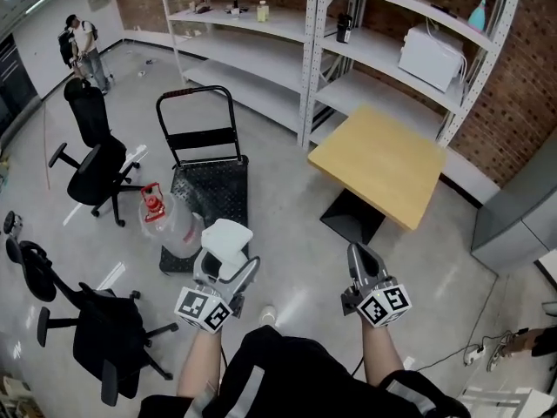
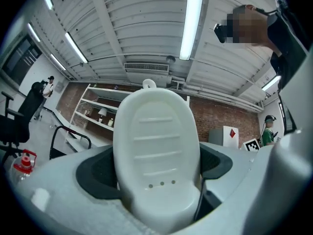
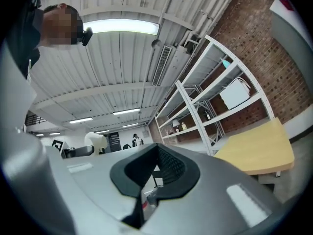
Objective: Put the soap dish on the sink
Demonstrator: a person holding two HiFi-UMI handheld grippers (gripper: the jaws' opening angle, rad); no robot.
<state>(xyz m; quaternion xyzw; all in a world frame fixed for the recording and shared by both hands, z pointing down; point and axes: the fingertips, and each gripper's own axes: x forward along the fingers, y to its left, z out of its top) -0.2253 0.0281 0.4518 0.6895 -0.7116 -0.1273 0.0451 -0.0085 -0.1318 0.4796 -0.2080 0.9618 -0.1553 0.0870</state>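
Left gripper (image 1: 224,264): clenched on the dish (image 2: 156,151).
Dish: white and ribbed, standing up between the left jaws, held over the floor beside a black cart (image 1: 209,185).
Right gripper (image 1: 361,259): jaws together, nothing between them, near a wooden table (image 1: 379,164).

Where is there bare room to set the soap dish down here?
The yellow table top is entirely bare, beside the shelving rack. The floor between it and the black cart is open. The left is crowded with office chairs.
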